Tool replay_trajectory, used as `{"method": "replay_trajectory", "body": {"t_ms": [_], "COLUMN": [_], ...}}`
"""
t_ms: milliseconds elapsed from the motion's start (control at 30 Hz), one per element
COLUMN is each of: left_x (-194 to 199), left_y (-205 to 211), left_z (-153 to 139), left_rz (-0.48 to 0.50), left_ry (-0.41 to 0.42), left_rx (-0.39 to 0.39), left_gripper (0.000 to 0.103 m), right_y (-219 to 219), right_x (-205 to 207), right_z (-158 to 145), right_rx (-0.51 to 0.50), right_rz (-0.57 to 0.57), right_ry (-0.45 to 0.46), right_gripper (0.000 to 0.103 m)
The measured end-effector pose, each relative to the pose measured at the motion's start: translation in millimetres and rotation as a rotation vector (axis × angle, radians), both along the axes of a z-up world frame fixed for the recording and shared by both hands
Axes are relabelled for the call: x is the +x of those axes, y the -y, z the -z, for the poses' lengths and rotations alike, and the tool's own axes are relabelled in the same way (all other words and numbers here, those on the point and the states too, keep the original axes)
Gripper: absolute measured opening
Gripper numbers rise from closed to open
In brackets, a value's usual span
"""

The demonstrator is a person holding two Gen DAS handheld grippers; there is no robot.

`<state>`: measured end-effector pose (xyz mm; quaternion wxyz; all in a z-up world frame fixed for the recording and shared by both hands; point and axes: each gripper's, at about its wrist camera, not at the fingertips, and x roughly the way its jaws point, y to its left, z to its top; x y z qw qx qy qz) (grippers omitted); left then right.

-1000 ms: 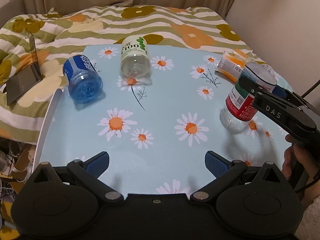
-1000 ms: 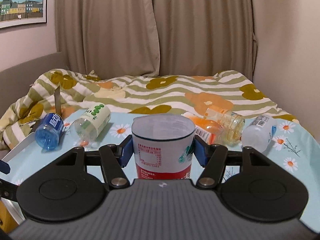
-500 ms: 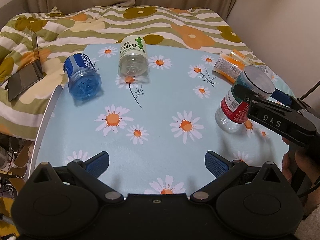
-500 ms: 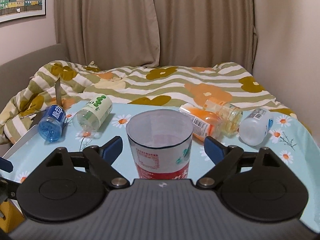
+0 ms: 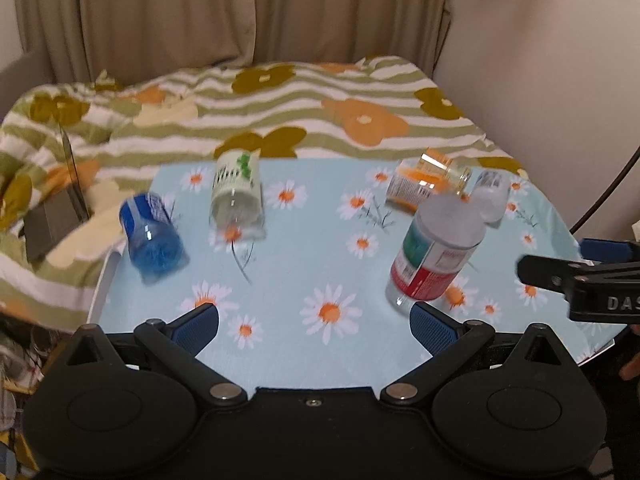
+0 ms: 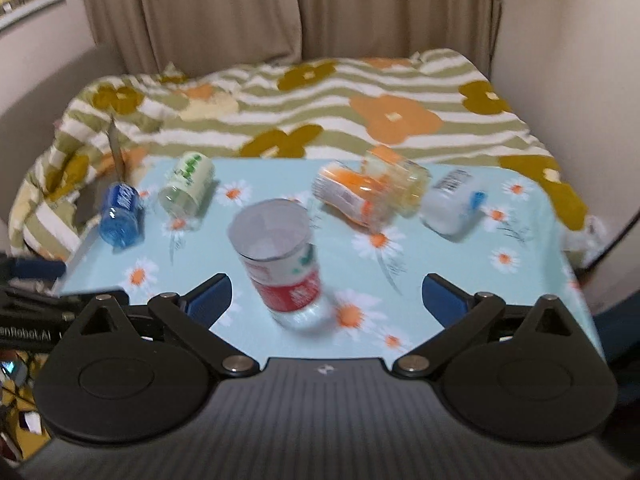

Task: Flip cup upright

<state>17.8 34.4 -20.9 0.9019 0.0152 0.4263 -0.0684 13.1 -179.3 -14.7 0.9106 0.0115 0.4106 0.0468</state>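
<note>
A clear cup with a red and white label (image 6: 282,258) stands upright on the daisy-print table (image 6: 460,280), open end up. It also shows in the left wrist view (image 5: 438,258). My right gripper (image 6: 326,300) is open and empty, pulled back a little behind the cup, which stands free between and ahead of the fingers. My left gripper (image 5: 314,326) is open and empty over the table's near edge, left of the cup. The right gripper's finger shows at the right edge of the left wrist view (image 5: 580,280).
Other cups lie on their sides: a blue one (image 5: 154,236) and a green-and-white one (image 5: 238,198) at the left, an orange one (image 6: 352,196), a yellowish one (image 6: 398,178) and a white one (image 6: 452,206) at the back right. A floral blanket (image 5: 280,112) lies beyond.
My right gripper opened, let go of the red-labelled cup and drew back and up. The cup now stands alone. My left gripper also pulled back and tilted upward.
</note>
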Motion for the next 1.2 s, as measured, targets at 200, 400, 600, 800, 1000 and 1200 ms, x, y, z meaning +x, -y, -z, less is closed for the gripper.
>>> {"method": "replay_trajectory", "body": {"t_ms": [200,400,600,800,1000,1200], "left_x": [-8.5,-12.9,-15.7,-14.1,-13.6,-13.6], "left_y": [15.7,22.0,24.0,27.5,27.1,25.2], "left_z": [-11.4,-10.6,-11.1,-13.3,-13.0,-13.0], "left_rz": [-0.018,-0.022,-0.021,-0.007,-0.008,-0.008], "left_ry": [0.058,0.070,0.082,0.097,0.100,0.102], "left_rx": [0.035,0.044,0.045,0.058,0.065,0.066], "left_gripper": [0.103,0.103,0.103,0.103,0.103,0.103], "right_y": [16.0,27.3,26.6,26.5,26.0,24.9], "right_x": [-7.9,-9.8,-12.0,-12.7,-10.8,-10.8], "right_z": [-12.6,-7.5,-1.1,-0.4,0.8,1.3], "right_rx": [-0.059,-0.047,-0.053,-0.056,-0.060,-0.060], "right_rz": [0.025,0.050,0.064,0.072,0.078,0.079], "right_ry": [-0.037,-0.078,-0.092,-0.093,-0.099,-0.099], "right_gripper": [0.103,0.103,0.103,0.103,0.103,0.103]}}
